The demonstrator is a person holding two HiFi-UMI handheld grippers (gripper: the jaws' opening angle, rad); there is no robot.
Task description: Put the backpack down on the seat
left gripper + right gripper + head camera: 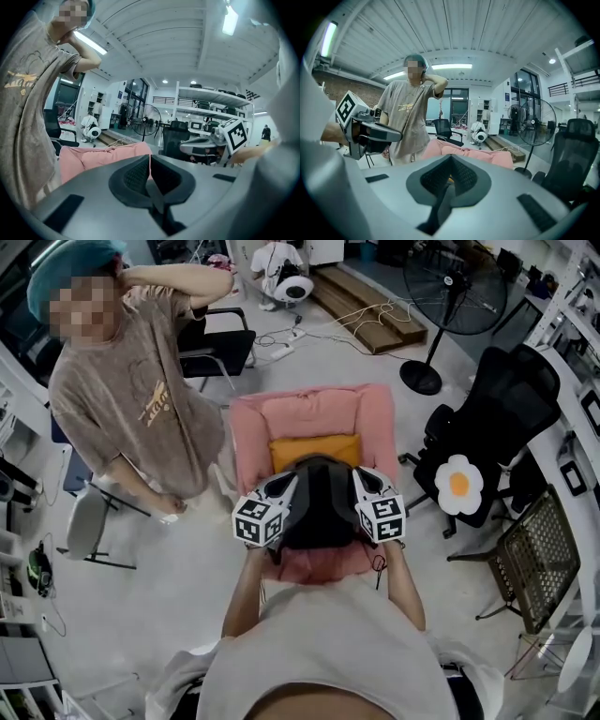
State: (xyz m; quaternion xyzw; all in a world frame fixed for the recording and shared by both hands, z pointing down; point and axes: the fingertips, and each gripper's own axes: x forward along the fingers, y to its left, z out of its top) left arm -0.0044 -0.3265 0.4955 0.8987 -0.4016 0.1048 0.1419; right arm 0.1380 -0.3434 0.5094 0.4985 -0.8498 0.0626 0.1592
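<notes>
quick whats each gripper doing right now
left gripper: closed, holding the backpack, apparently by a strap
right gripper: closed, holding the backpack too

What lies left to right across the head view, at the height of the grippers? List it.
Standing person → left gripper → backpack → right gripper → flower cushion on the black office chair → wire mesh chair.

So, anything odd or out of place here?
Nothing spilled or damaged. One oddity: the backpack sits between the left gripper and right gripper over the seat, yet both gripper views show jaws shut with nothing between them, so what holds it is unclear.
</notes>
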